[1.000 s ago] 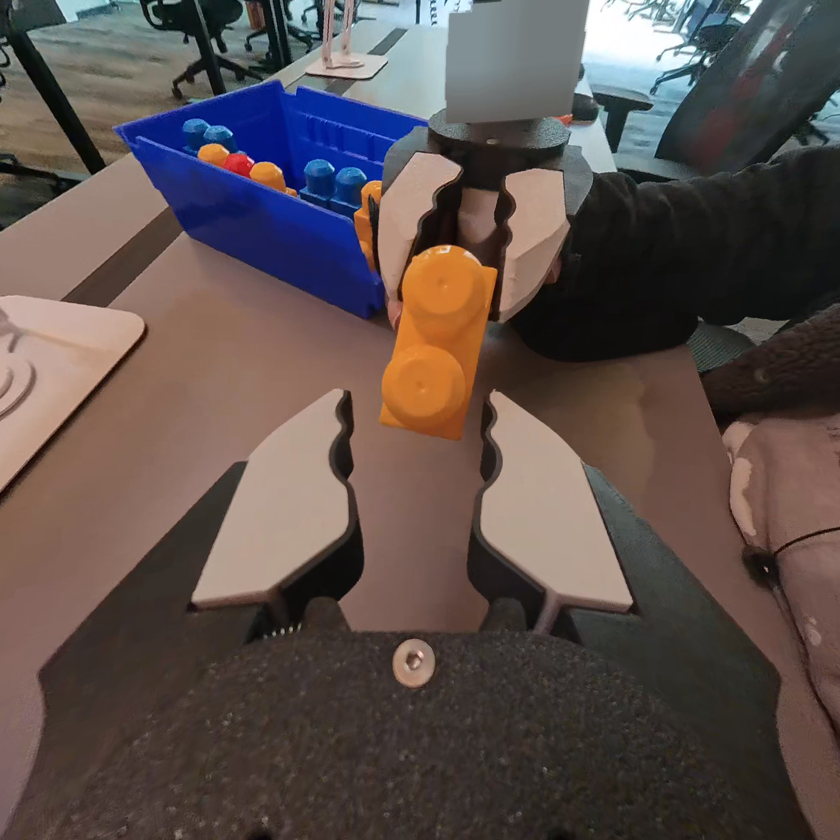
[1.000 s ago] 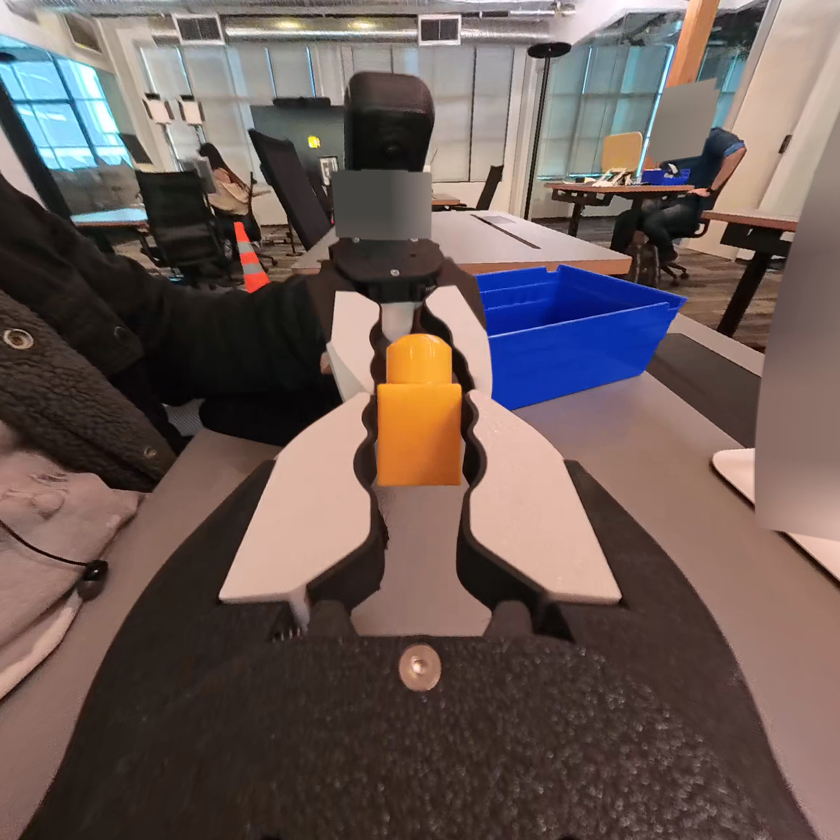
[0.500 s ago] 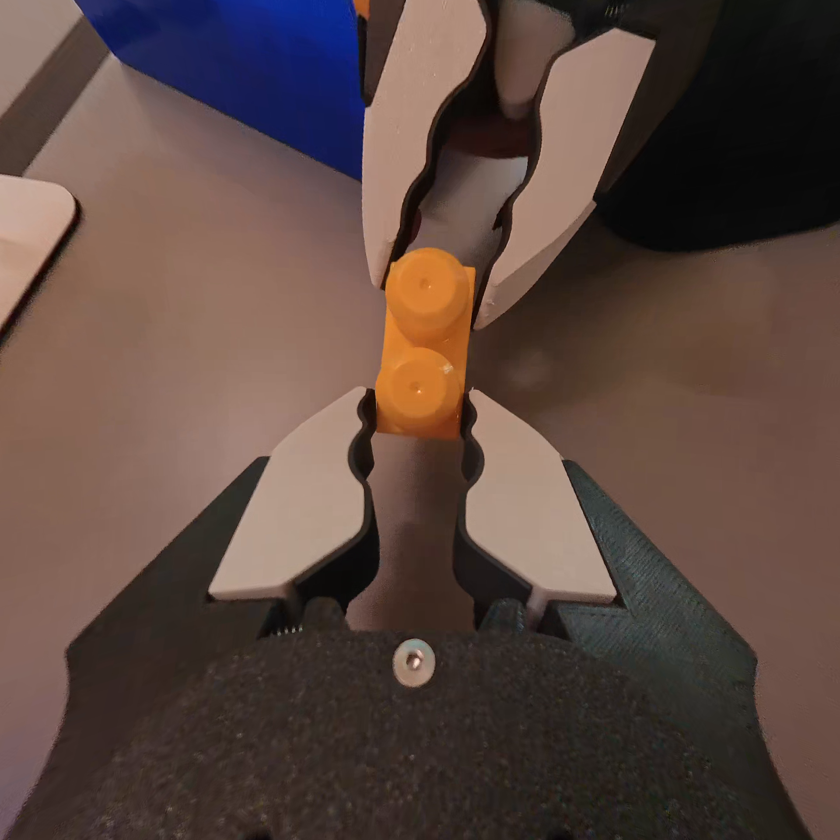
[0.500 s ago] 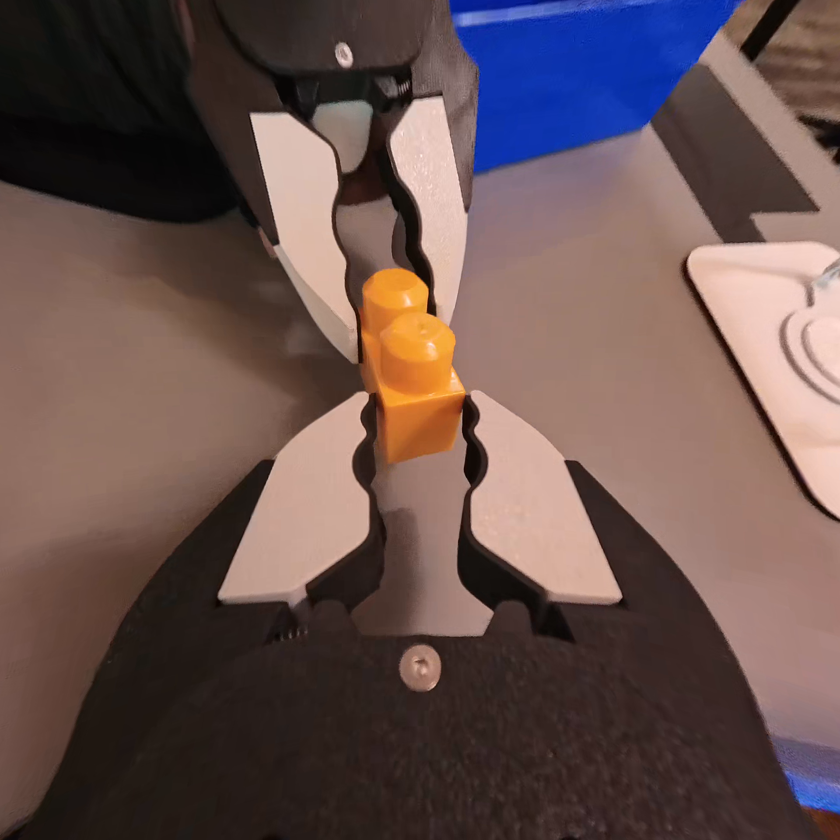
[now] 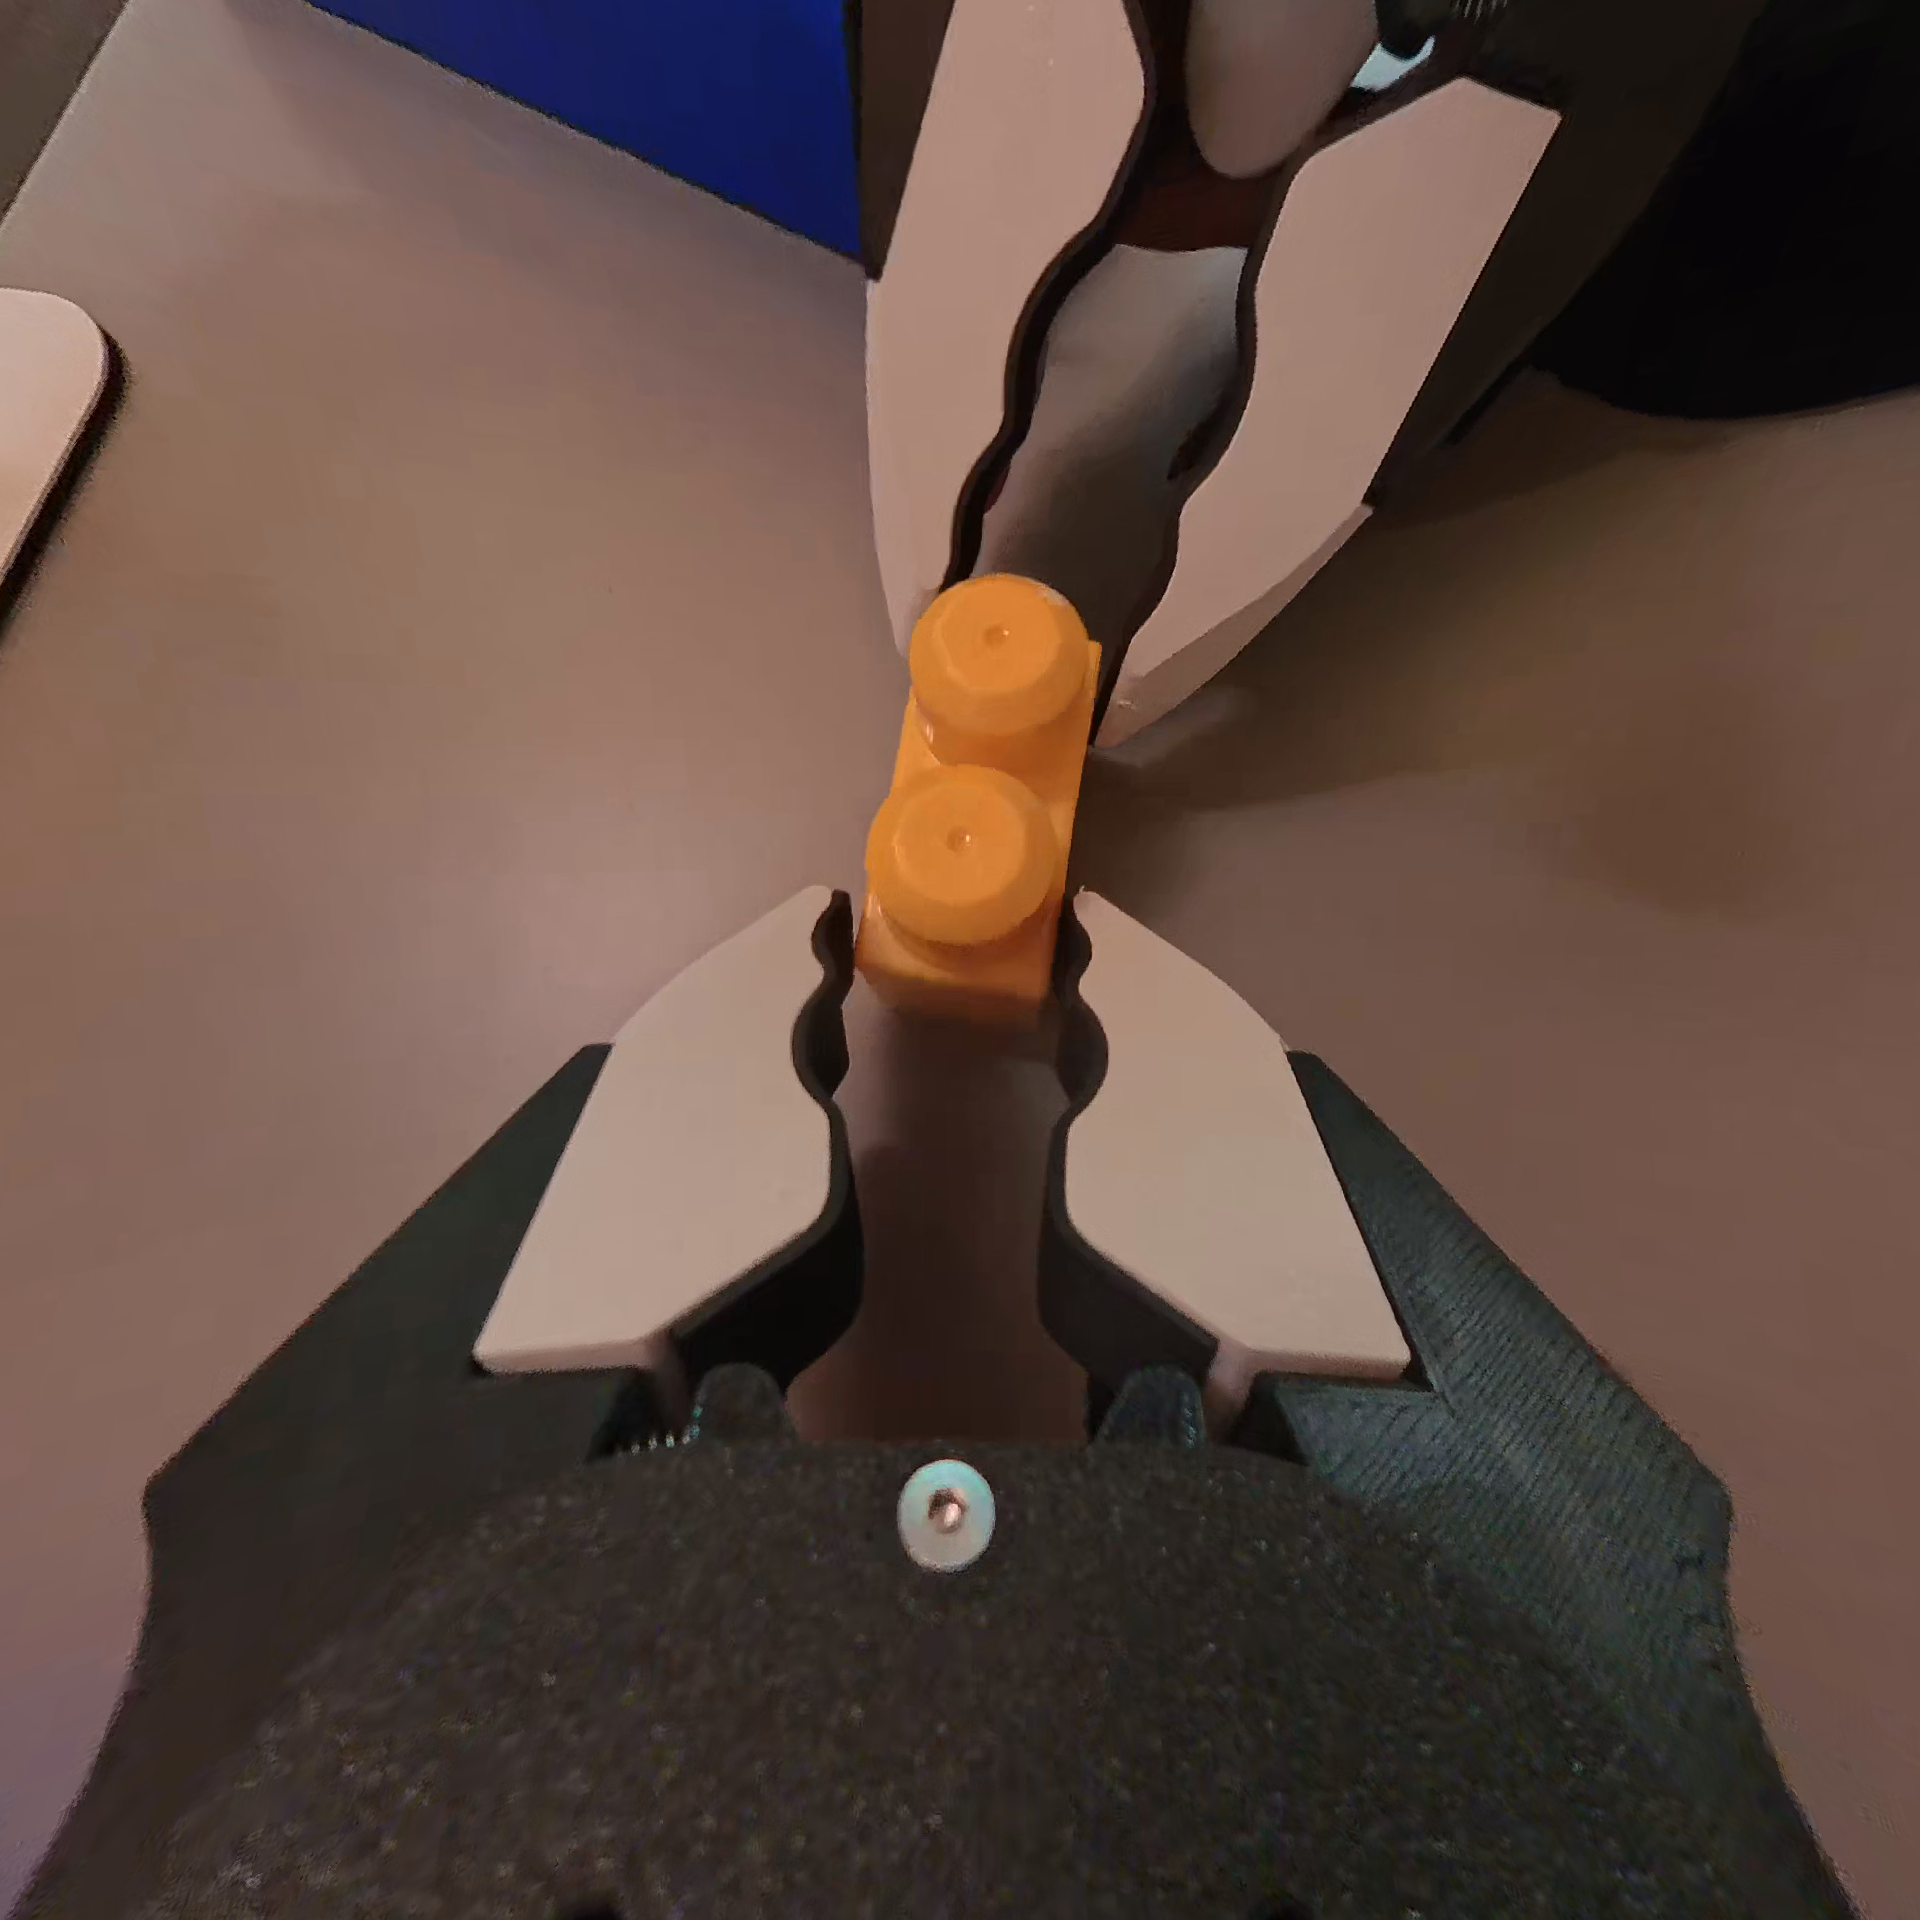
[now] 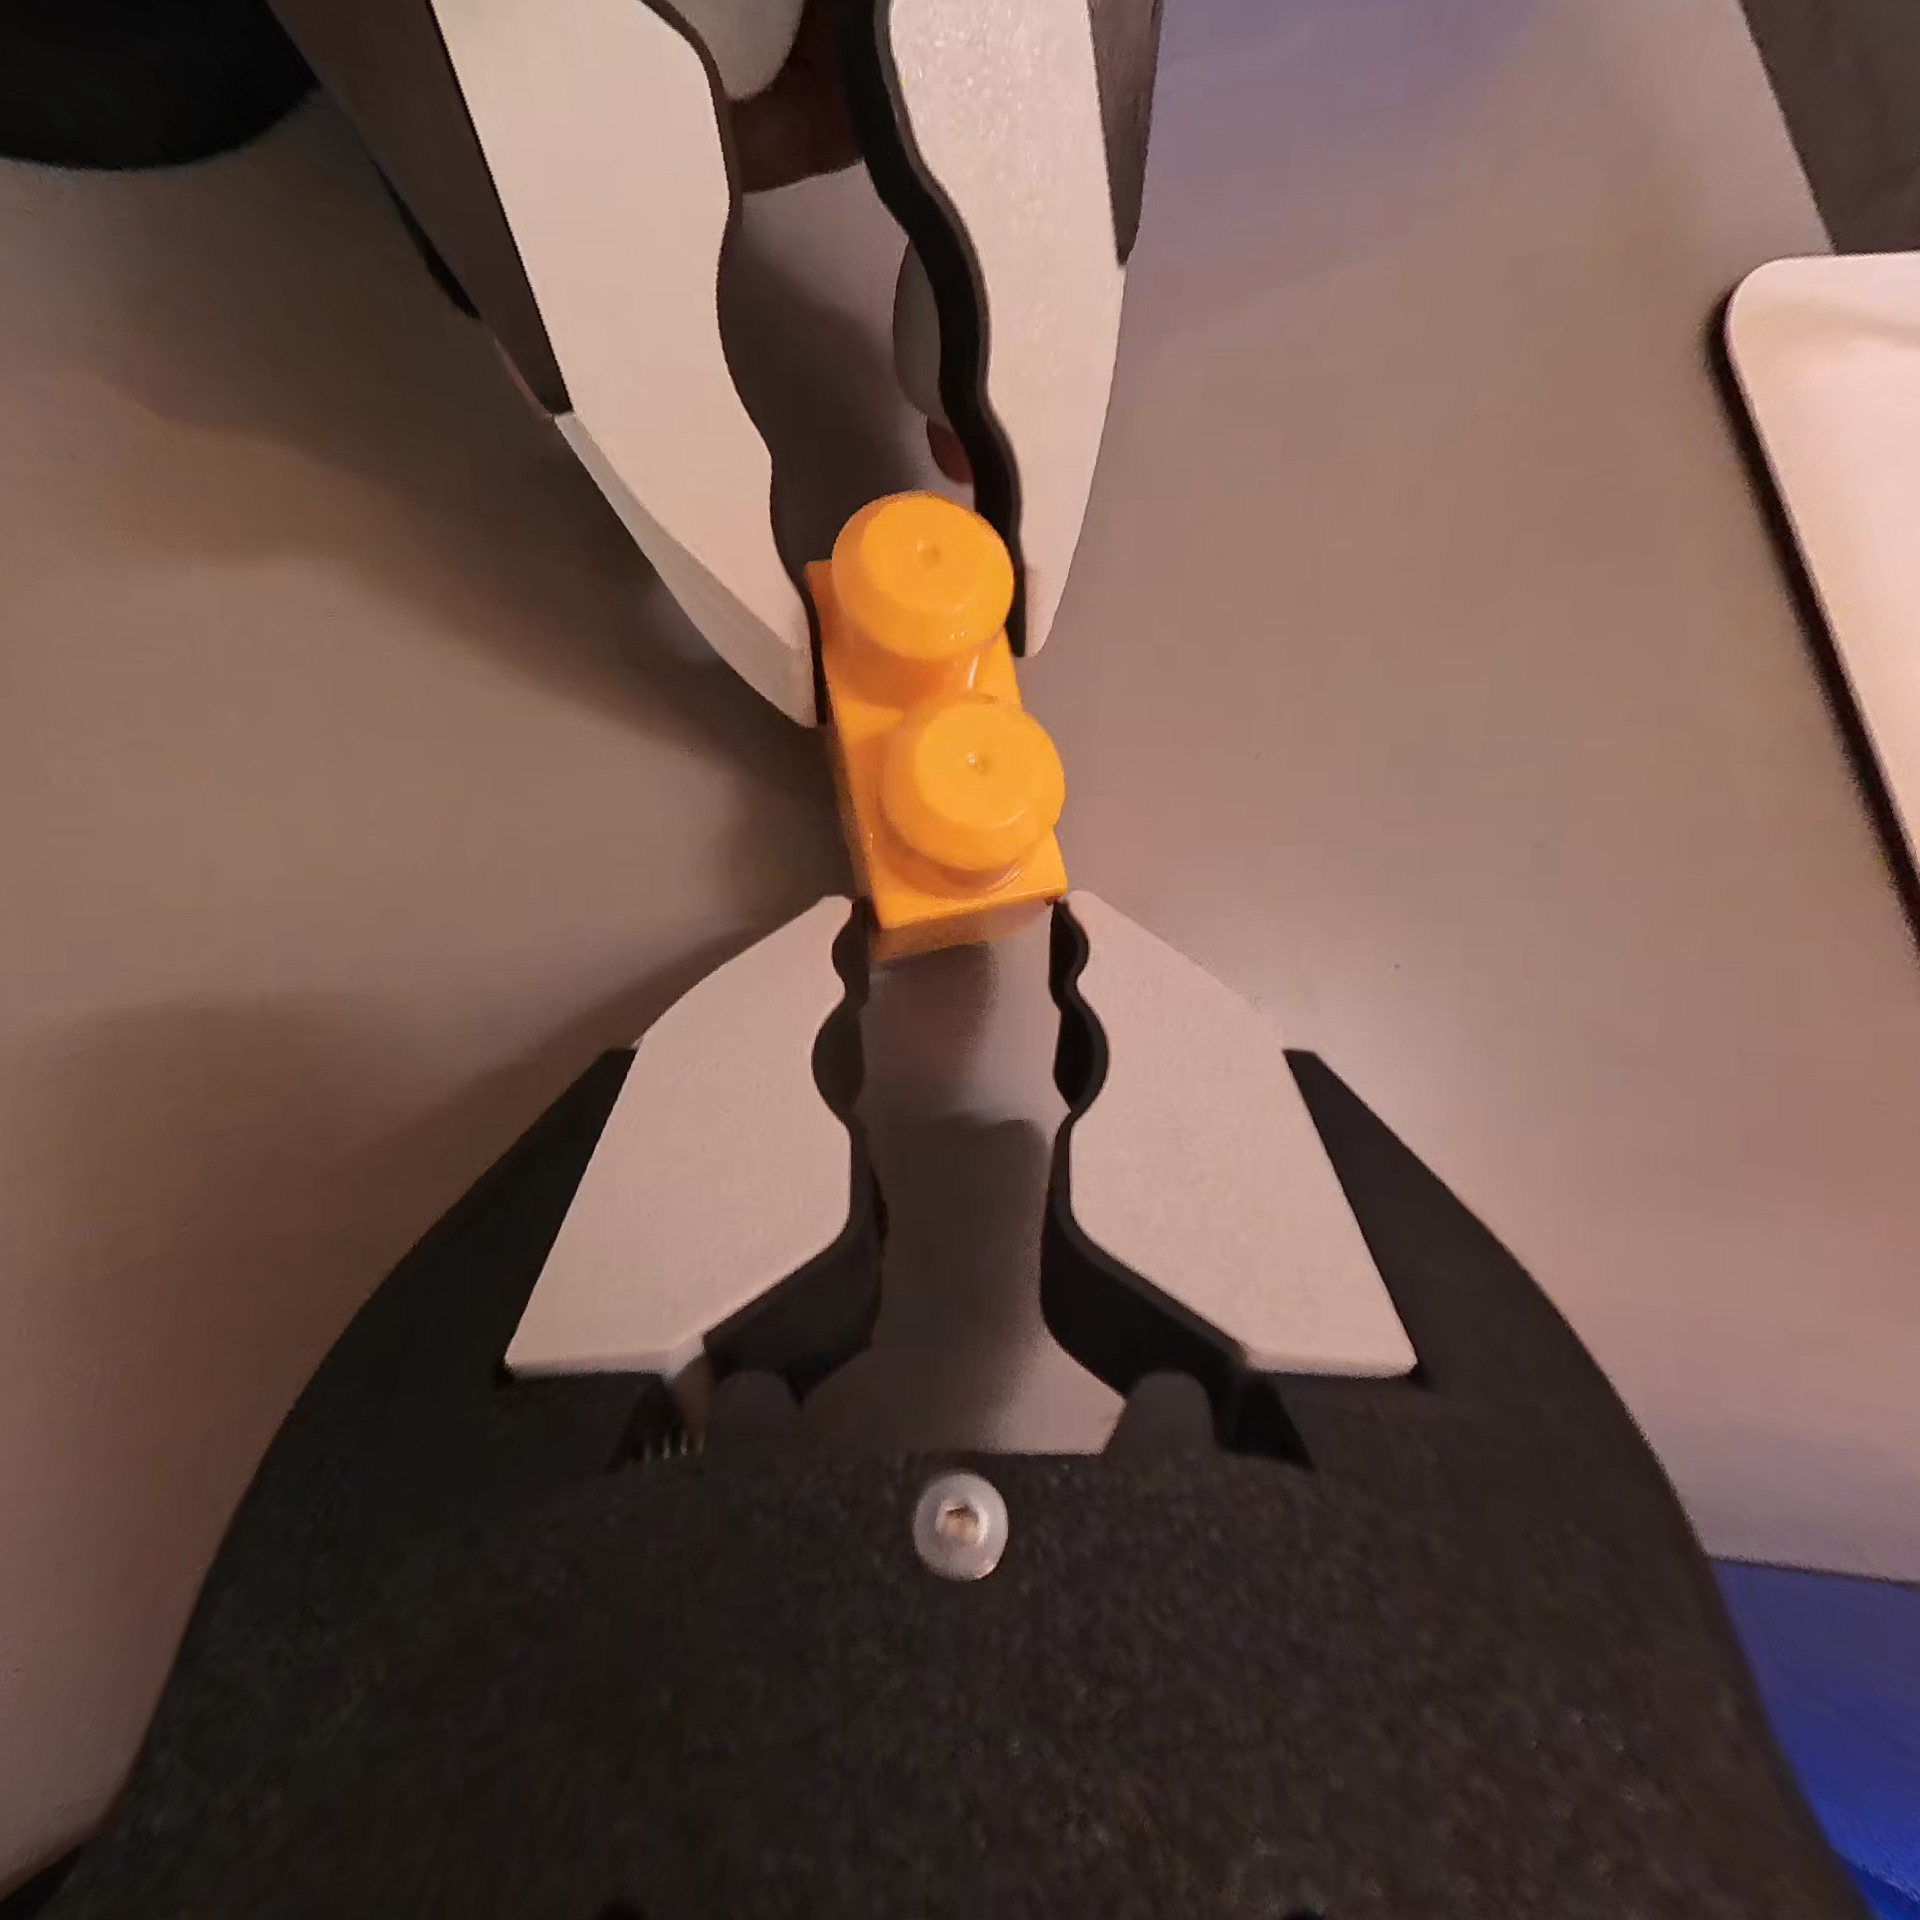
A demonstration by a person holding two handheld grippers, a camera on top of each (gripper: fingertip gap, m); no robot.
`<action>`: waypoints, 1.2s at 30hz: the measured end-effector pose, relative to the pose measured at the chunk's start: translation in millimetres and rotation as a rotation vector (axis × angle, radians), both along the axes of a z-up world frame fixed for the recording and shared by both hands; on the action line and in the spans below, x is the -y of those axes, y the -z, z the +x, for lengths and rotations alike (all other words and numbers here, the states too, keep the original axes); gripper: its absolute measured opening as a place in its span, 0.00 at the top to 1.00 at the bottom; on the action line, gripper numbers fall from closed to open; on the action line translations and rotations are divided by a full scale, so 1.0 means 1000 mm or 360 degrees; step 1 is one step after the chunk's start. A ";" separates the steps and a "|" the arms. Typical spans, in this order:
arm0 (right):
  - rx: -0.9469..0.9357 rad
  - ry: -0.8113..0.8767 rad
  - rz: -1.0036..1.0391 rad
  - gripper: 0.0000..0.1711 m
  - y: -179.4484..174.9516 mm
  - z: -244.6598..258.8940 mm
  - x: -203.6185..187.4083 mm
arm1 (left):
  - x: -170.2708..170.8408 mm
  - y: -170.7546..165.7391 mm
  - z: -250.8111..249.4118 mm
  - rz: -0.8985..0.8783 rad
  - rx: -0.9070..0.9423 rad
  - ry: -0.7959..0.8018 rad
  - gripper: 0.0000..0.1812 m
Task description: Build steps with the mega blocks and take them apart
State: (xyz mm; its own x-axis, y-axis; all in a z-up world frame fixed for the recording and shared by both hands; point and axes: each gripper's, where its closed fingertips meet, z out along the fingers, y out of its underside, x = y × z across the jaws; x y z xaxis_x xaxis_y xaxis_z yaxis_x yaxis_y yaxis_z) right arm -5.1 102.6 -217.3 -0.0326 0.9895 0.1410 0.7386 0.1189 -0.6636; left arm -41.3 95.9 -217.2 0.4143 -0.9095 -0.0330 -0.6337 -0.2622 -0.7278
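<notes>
An orange two-stud mega block [image 5: 961,862] is held studs up, close over the grey table [image 5: 416,675]. My left gripper [image 5: 951,914] is shut on its near end in the left wrist view. My right gripper [image 5: 1013,681] reaches in from the top of that view and clamps the far end. In the right wrist view the same block [image 6: 971,795] has its near end between the tips of my right gripper [image 6: 951,914], and my left gripper [image 6: 909,649] grips the far end. Whether the block touches the table I cannot tell.
A blue bin [image 5: 623,94] stands just behind the grippers, and a blue patch [image 6: 1818,1714] shows at the lower right of the right wrist view. A white board [image 5: 42,416] lies at the left, also seen in the right wrist view [image 6: 1849,520]. A dark sleeve [image 5: 1714,208] is at the top right. The gap from one gripper's tips to the other's is roughly 4 centimetres.
Both grippers have tipped down toward the table with the orange block. My left gripper, open a second ago, has shut on the block's near end. My right gripper has kept its hold.
</notes>
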 end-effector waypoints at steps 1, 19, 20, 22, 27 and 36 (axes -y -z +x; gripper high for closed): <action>0.0003 -0.0001 0.0007 0.81 0.001 0.000 0.000 | -0.001 0.000 -0.001 0.0012 0.0003 -0.0003 0.79; -0.0359 0.0170 0.0055 0.73 -0.051 0.004 -0.020 | 0.011 -0.144 -0.095 0.0391 0.0121 -0.0412 0.76; -0.0361 0.0176 0.0060 0.73 -0.051 0.004 -0.021 | 0.008 -0.148 -0.116 0.0402 0.0046 -0.0477 0.76; -0.0361 0.0188 0.0078 0.74 -0.052 0.004 -0.022 | 0.007 -0.149 -0.156 0.0343 -0.0094 -0.0571 0.76; -0.0398 0.0213 0.0092 0.76 -0.056 0.004 -0.026 | 0.017 -0.119 -0.252 0.0010 -0.0587 -0.0763 0.77; -0.0501 0.0212 0.0066 0.78 -0.065 0.002 -0.025 | 0.049 -0.061 -0.324 -0.0483 -0.1139 -0.0691 0.80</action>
State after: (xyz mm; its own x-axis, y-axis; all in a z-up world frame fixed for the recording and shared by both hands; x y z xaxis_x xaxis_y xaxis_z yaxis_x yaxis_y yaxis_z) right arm -2.8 127.5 -151.8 0.1480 0.9753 0.1639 0.5093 0.0669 -0.8580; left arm -365.0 46.7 -156.5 0.6969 -0.6890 -0.1990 -0.7099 -0.7021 -0.0556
